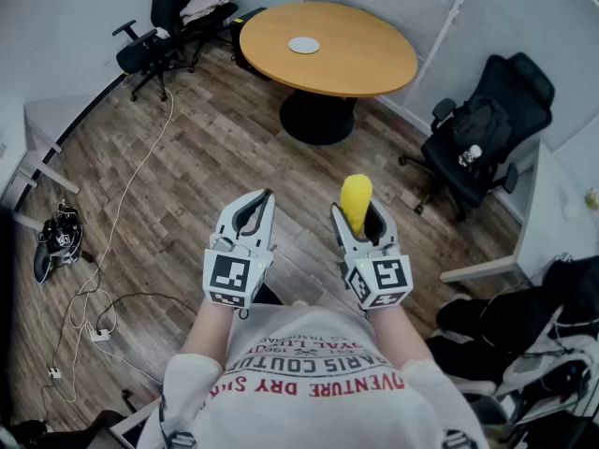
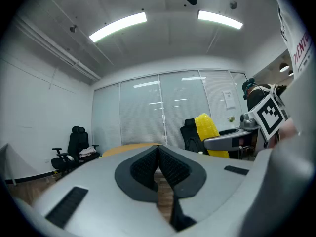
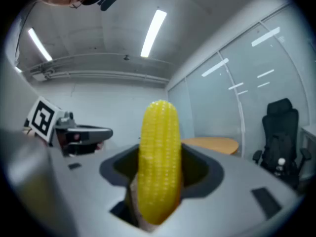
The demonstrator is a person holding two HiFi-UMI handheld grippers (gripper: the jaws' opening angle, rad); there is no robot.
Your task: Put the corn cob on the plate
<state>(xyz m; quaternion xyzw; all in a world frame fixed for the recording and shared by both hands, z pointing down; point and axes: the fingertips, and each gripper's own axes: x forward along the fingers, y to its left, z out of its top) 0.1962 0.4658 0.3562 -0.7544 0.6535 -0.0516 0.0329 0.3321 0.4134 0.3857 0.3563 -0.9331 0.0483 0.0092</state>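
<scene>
A yellow corn cob (image 1: 356, 202) stands upright between the jaws of my right gripper (image 1: 360, 218), which is shut on it. In the right gripper view the corn cob (image 3: 159, 162) fills the middle and hides the pads. My left gripper (image 1: 264, 199) is level beside it, shut and holding nothing; its black pads (image 2: 148, 167) meet. From the left gripper view the cob (image 2: 207, 128) shows at the right. A small grey plate (image 1: 303, 45) lies on the round wooden table (image 1: 365, 68), well ahead of both grippers.
Black office chairs stand at the back left (image 1: 164, 26) and to the right of the table (image 1: 482, 134). Cables (image 1: 103, 288) trail over the wood floor at the left. A white desk (image 1: 562, 213) and dark bags (image 1: 552, 316) are on the right.
</scene>
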